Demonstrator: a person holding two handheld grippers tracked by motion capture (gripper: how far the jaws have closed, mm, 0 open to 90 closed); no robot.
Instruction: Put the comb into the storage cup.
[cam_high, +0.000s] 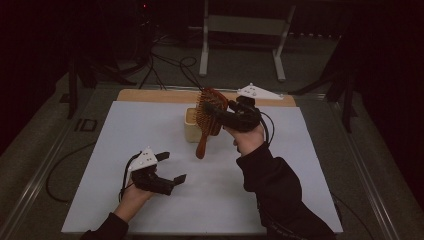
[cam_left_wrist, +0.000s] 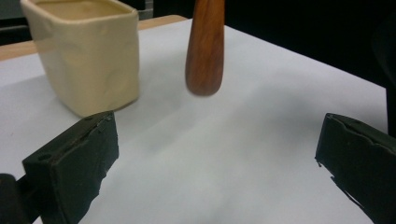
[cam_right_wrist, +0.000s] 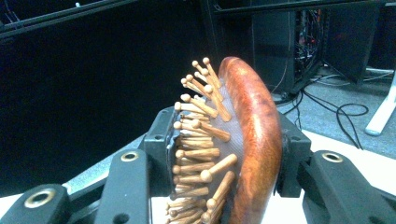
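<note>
Right gripper (cam_high: 220, 111) jaws pinch the hairbrush (cam_high: 207, 117); left gripper (cam_high: 172, 167) jaws spread, empty.

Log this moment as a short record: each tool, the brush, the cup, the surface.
left tool: open, nothing between its jaws, low over the sheet
right tool: shut on the hairbrush head
hairbrush: wooden, held off the table, handle hanging down
cup: cream, upright, behind the brush handle
surface: white sheet on a wooden table

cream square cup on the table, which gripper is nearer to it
Right. The right gripper holds the wooden hairbrush just beside the cream square cup; the left gripper hangs open, well short of it.
</note>
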